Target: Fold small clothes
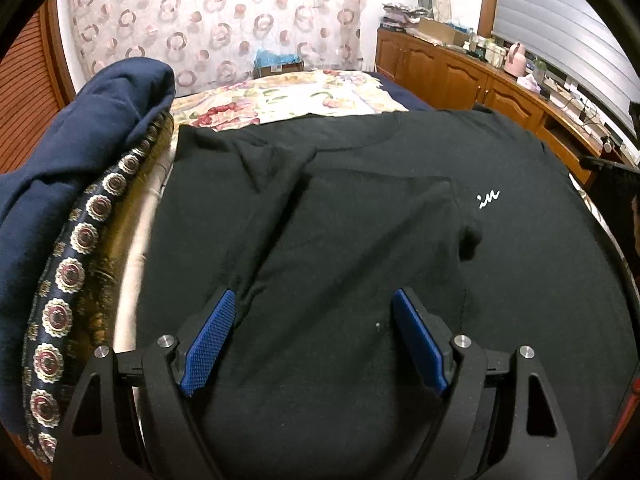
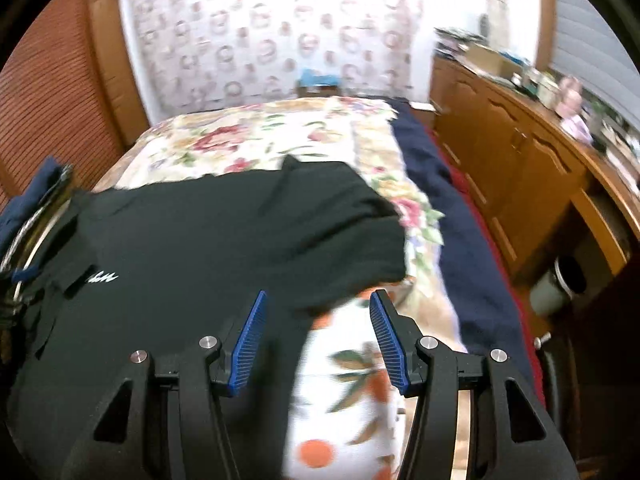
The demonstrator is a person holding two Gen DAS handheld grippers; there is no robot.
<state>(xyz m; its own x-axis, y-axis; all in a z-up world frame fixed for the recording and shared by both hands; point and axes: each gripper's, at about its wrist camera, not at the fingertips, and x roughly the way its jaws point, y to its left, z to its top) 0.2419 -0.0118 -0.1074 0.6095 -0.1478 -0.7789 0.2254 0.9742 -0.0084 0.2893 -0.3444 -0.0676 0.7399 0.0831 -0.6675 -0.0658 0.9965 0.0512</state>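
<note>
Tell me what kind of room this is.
Most likely a home bedroom: a bed with a floral cover, a black shirt spread on it, a patterned curtain behind, and cluttered wooden cabinets along the wall.

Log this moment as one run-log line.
task: fold small clothes | black T-shirt: spread on floral bedspread | left gripper: open over shirt | right gripper: open, empty, at shirt's edge

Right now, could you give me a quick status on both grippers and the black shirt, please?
Left gripper open above black shirt. Right gripper open, over the shirt's edge. Shirt partly folded on floral bedspread. Navy garment beside it.
</note>
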